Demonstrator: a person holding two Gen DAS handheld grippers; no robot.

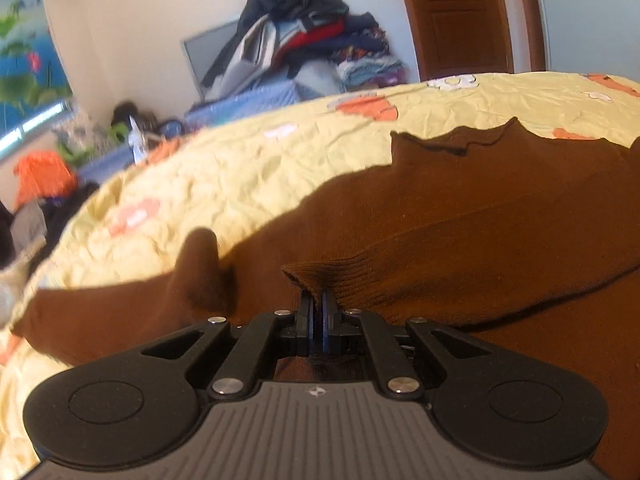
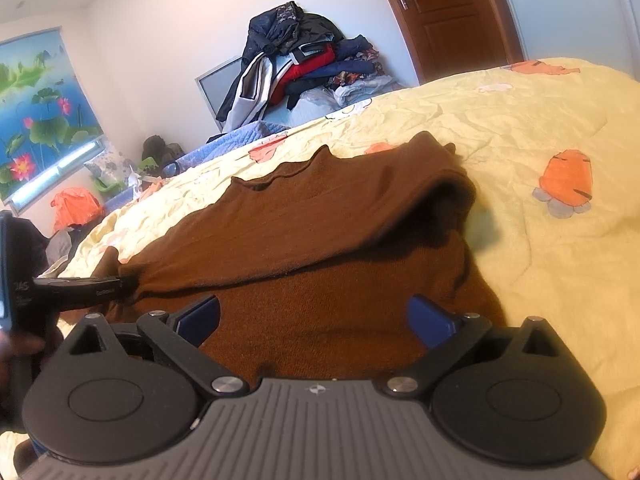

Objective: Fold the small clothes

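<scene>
Brown sweater (image 2: pixel 320 232) lies spread on the yellow quilt (image 2: pixel 540 264), directly under and ahead of both tools. The left gripper (image 1: pixel 316 300) is pressed together on a ribbed cuff (image 1: pixel 320 276), with a fold of that knit pinched between the blue pads. In the right wrist view the same tool enters from the left edge, its fingers clamped on the gathered sleeve end at the garment's near-left side. The right gripper (image 2: pixel 316 320) is spread wide, its pads (image 2: pixel 200 316) standing apart over the near body of the sweater with nothing gripped between them; whether the pads touch the fabric cannot be told.

A sleeve is folded across the chest, running from the far-right shoulder to the left tool. The neckline (image 2: pixel 288 172) faces far. The sweater's near hem is hidden behind the gripper bodies, and in the left wrist view its right side runs off the frame. The left part of that view is blurred.

The quilt shows bare surface to the right of and beyond the garment. Its far-left edge borders a blue padded surface bearing a clothes pile (image 2: pixel 304 64) well clear of the sweater. A wooden door (image 2: pixel 448 12) stands far right.
</scene>
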